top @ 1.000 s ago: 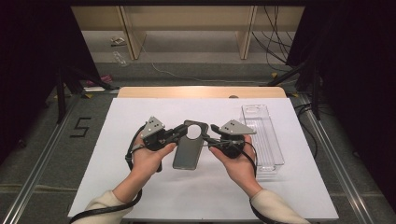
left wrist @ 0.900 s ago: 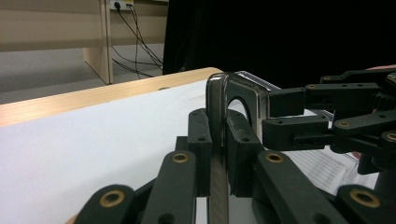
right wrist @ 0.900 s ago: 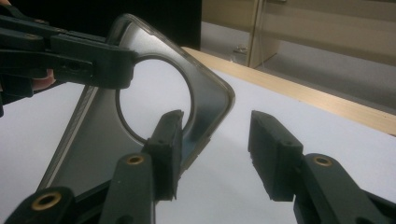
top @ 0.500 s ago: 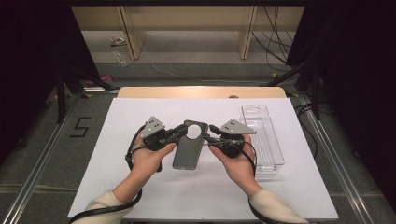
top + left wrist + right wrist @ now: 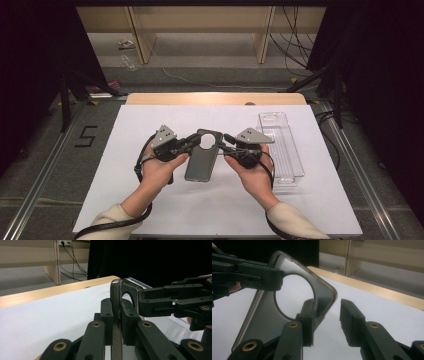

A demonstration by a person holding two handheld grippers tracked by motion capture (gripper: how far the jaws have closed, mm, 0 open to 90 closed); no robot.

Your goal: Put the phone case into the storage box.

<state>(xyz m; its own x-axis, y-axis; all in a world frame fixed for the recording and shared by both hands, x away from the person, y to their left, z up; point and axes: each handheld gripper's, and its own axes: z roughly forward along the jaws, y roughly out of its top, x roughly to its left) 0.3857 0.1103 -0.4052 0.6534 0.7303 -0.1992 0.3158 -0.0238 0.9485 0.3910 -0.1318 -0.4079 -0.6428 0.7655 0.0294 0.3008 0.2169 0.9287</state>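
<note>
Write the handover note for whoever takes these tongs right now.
Left tongs: shut on the left edge of the phone case, near its top end.
Right tongs: open, one jaw against the case's right edge by the round hole, the other jaw clear of it.
The case is held over the white table, between both hands. A clear tray lies to the right on the table.
Done: case gripped on the left side.
Left: probably close the right tongs on the case before moving it; where it goes cannot be told.
</note>
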